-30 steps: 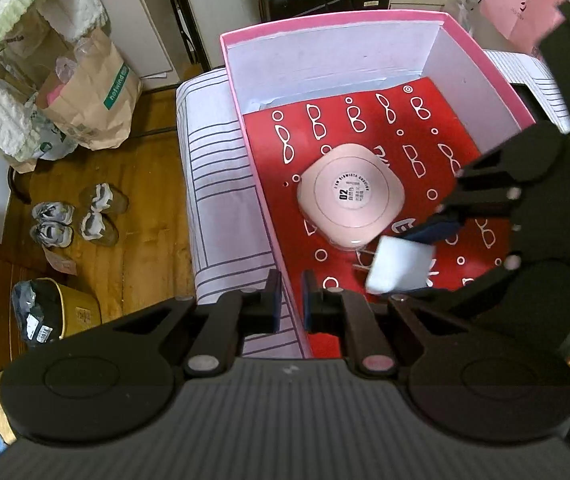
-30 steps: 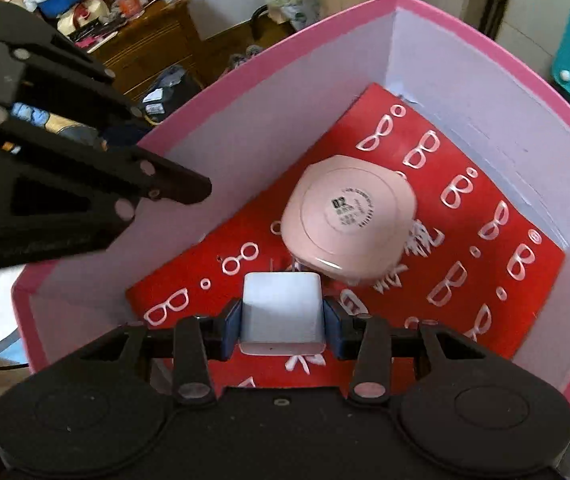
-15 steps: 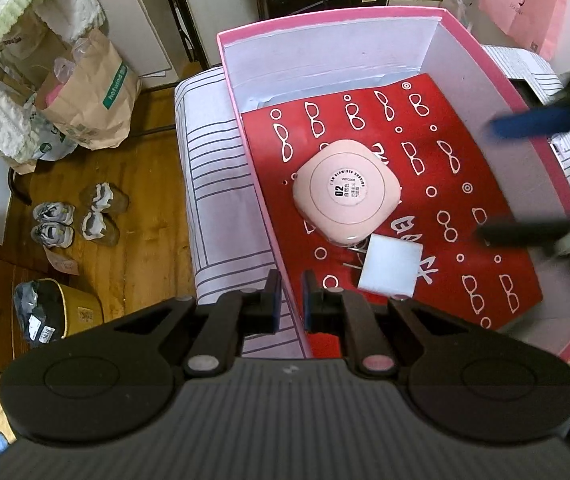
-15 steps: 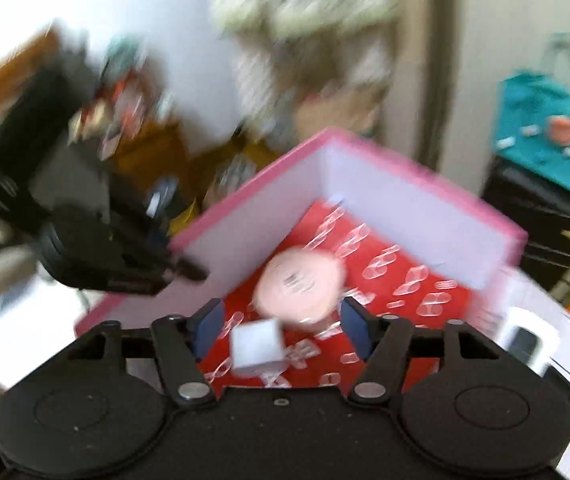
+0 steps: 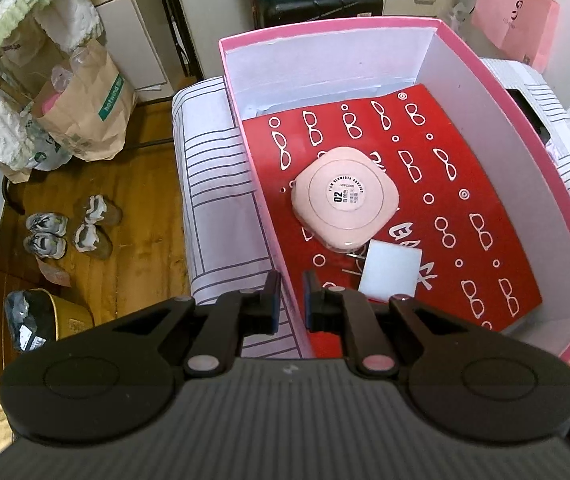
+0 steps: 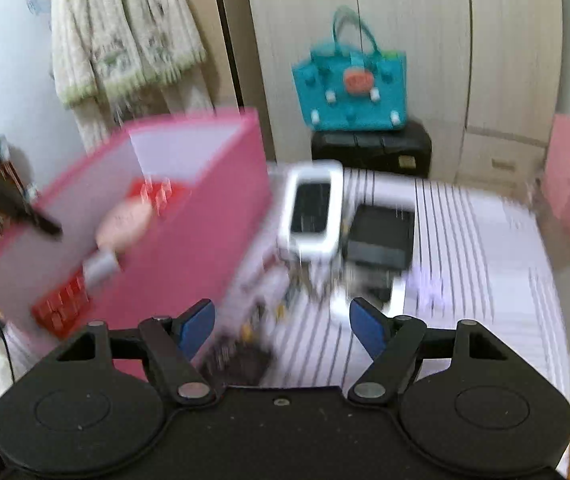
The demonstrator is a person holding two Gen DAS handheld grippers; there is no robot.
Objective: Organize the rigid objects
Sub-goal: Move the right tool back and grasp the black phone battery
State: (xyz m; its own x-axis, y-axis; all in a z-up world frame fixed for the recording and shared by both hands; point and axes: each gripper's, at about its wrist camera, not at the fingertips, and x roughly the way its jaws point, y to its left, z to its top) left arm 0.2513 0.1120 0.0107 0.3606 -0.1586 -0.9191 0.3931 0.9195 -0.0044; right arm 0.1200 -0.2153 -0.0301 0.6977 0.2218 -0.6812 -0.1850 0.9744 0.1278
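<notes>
A pink box [image 5: 497,76] with a red glasses-print lining stands on a striped bed. Inside lie a pink rounded case [image 5: 345,196] and a white cube [image 5: 391,272] just in front of it. My left gripper [image 5: 288,300] is shut on the box's left wall. My right gripper [image 6: 283,322] is open and empty, outside the box over the bed; this view is blurred. There the box [image 6: 189,216] is at left, with a white-framed device [image 6: 312,208] and a black box [image 6: 381,236] ahead.
The striped bed [image 6: 465,248] holds small blurred items near the right gripper. A teal bag [image 6: 351,80] sits on a black case by the wardrobe. A pink bag [image 5: 515,12], a paper bag [image 5: 85,108] and shoes [image 5: 69,232] are on the floor side.
My right gripper let go of the white cube in the box, opened, and swung out to the right over the bed. The left gripper kept its hold on the box wall.
</notes>
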